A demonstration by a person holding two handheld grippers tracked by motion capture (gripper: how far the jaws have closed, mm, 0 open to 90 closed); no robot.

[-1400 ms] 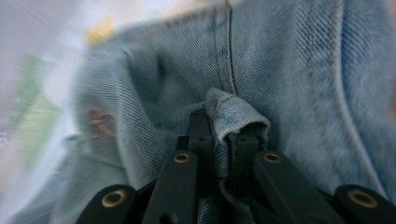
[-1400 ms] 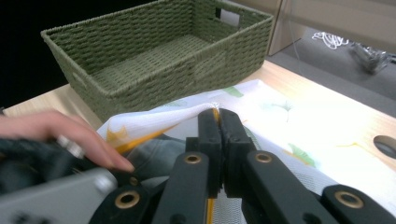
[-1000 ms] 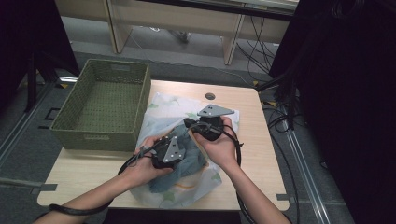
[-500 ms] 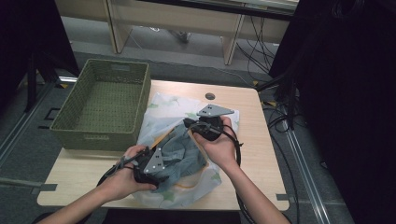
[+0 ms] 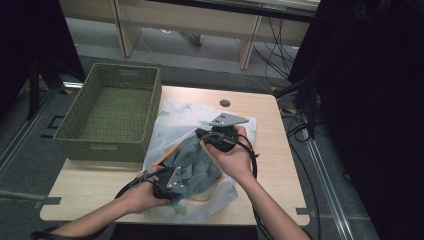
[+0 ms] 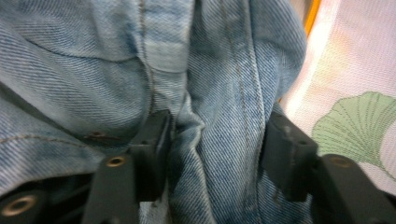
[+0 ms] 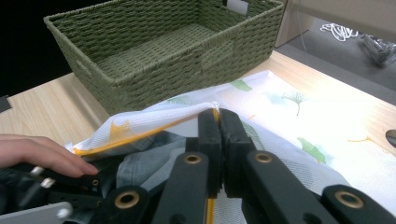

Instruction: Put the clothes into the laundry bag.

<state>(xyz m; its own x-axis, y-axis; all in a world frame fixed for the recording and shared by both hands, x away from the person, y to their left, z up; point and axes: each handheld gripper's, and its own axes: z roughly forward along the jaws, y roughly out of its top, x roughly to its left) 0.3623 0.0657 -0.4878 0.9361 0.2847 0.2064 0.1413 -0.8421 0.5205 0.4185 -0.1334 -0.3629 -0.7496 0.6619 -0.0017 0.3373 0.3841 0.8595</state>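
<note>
A crumpled blue denim garment [image 5: 200, 162] lies in the mouth of a white mesh bag [image 5: 175, 115] printed with green leaves, on the wooden table. My left gripper [image 5: 182, 176] is at the garment's near side. In the left gripper view its jaws [image 6: 217, 140] have just been closing and now squeeze a thick fold of denim [image 6: 93, 70] between the pads. My right gripper [image 5: 200, 134] sits at the garment's far side. In the right gripper view it [image 7: 218, 116] is shut on the bag's orange-trimmed edge [image 7: 154, 122] and holds it up above the denim [image 7: 140, 163].
An empty green woven basket [image 5: 100, 147] stands at the table's left, its side close to the bag [image 7: 280, 107]. A round cable hole [image 5: 225, 103] is behind the bag. Bare tabletop [image 5: 90, 182] lies left of my left hand. Cables trail off the right edge.
My left hand has moved from beside the right gripper down to the garment's near side and its jaws have closed on a denim fold. The right gripper has stayed put.
</note>
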